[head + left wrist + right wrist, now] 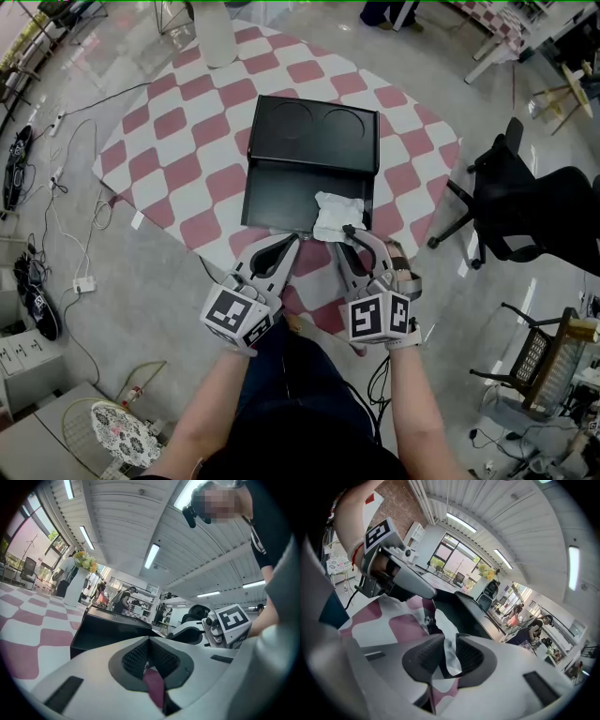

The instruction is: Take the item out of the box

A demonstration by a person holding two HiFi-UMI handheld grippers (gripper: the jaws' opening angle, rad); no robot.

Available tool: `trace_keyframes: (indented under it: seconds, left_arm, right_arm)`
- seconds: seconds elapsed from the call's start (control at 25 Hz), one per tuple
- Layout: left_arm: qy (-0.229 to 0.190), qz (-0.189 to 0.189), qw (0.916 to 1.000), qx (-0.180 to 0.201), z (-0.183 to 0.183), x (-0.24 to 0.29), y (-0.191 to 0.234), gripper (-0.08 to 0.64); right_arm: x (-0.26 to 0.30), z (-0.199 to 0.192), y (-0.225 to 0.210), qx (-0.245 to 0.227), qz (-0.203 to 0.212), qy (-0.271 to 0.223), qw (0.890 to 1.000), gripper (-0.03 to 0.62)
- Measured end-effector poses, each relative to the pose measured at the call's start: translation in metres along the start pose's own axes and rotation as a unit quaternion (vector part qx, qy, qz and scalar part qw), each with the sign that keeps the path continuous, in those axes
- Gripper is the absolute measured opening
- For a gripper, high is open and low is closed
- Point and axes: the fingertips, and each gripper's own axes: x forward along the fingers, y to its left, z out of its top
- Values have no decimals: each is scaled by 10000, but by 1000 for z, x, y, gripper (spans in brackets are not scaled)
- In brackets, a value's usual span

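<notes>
Grey floor (122, 281), with a pink-and-white checked cloth (178, 159) spread across mid-frame in the head view. Black box (300, 183) sits at centre of the cloth, open, its lid (314, 131) laid back toward the top of the frame. Left gripper (292, 240) lower left of centre, tips at the box's near edge; in the left gripper view its pads (136, 656) meet, clenched, nothing visible between them. White crumpled item (336, 214) lies in the box's lower right corner. Right gripper (352, 230) reaches onto it; the right gripper view shows the jaws pinched on a fold of the item (443, 620). Black office chair (525, 206) at far right.
</notes>
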Motion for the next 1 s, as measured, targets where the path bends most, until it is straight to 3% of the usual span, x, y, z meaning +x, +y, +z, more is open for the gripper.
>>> trace_keyframes:
  seconds: [0.28, 0.56, 1.0]
  left_arm:
    - [1, 0, 10000, -4, 1, 0, 0, 8]
    - [-15, 60, 10000, -13, 1, -5, 1, 8]
    - [-45, 112, 9999, 4, 3, -12, 2, 8]
  right_arm:
    - [-2, 2, 0, 16, 60, -76, 10000, 52]
    - [-10, 10, -6, 334, -16, -378, 9987, 26]
    - [-16, 16, -19, 1325, -314, -808, 9874, 14]
